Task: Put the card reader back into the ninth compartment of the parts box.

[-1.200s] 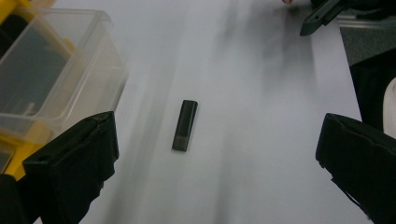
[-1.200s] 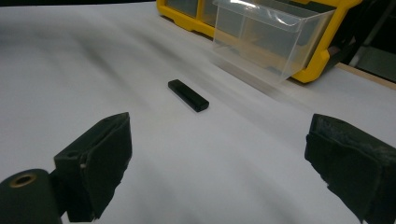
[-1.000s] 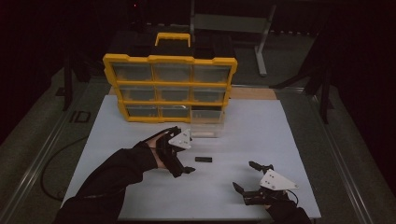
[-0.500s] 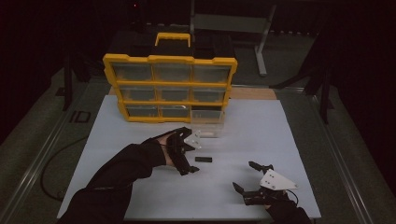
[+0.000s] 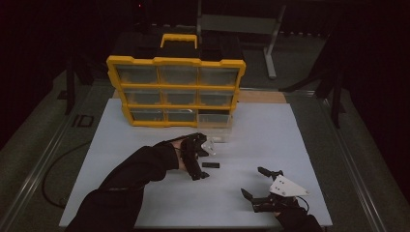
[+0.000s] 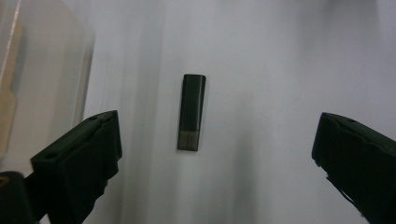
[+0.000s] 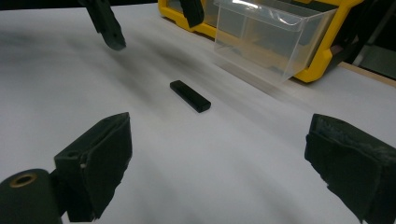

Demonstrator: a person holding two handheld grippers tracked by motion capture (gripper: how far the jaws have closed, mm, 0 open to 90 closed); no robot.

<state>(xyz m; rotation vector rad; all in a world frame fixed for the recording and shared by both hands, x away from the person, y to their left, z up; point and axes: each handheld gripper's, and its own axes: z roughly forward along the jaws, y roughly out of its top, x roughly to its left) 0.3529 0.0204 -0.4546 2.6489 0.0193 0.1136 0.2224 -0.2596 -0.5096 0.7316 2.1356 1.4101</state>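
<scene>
High view: yellow organizer [image 5: 176,92] at the table's far side; clear drawer [image 5: 215,126] pulled out in front of it. Black stick [image 5: 211,165] lies flat, nearer than the drawer. Left gripper [image 5: 203,159] just beside the stick, jaws apart. Right gripper [image 5: 256,182] well apart from the stick, jaws apart.

Left gripper view: stick [image 6: 191,112] between the spread jaws, untouched.

Right gripper view: stick [image 7: 189,95] beyond the spread jaws, before the drawer [image 7: 268,36].
</scene>
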